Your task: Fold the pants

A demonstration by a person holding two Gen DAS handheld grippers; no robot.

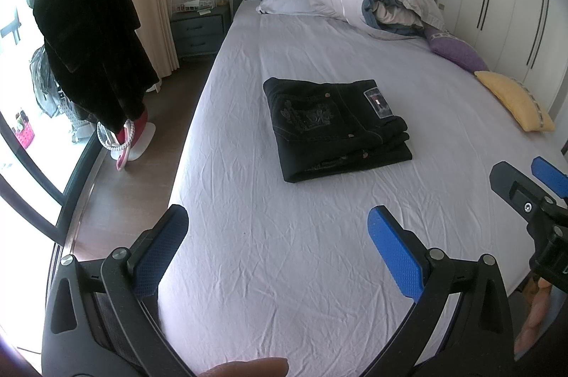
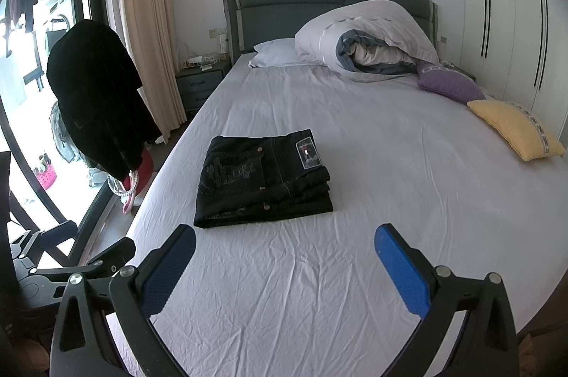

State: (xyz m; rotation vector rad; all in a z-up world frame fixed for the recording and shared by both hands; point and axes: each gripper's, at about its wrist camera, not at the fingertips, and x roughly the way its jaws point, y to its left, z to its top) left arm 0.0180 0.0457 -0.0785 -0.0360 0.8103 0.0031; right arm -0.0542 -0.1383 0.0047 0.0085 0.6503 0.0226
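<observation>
pants (image 1: pixel 337 128) lie folded in a compact rectangular stack near the middle of the bed (image 1: pixel 319 252), label patch facing up. left gripper (image 1: pixel 278 249) and right gripper (image 2: pixel 284 267) hover short of the stack, fingers spread wide, holding nothing. the dark denim looks heavy, soft and not slippery; layers may slide apart. grip through all layers at the near folded edge.

Pants (image 1: pixel 337 128): black, folded into a stack, mid-bed (image 1: pixel 319 252)
Left claw (image 1: pixel 277 245): wide open, empty, above bed's foot end, apart from pants
Right claw (image 1: pixel 529 178): beside bed's right edge, only partly seen
Yellow cushion (image 1: pixel 514 100): right of pants
</observation>
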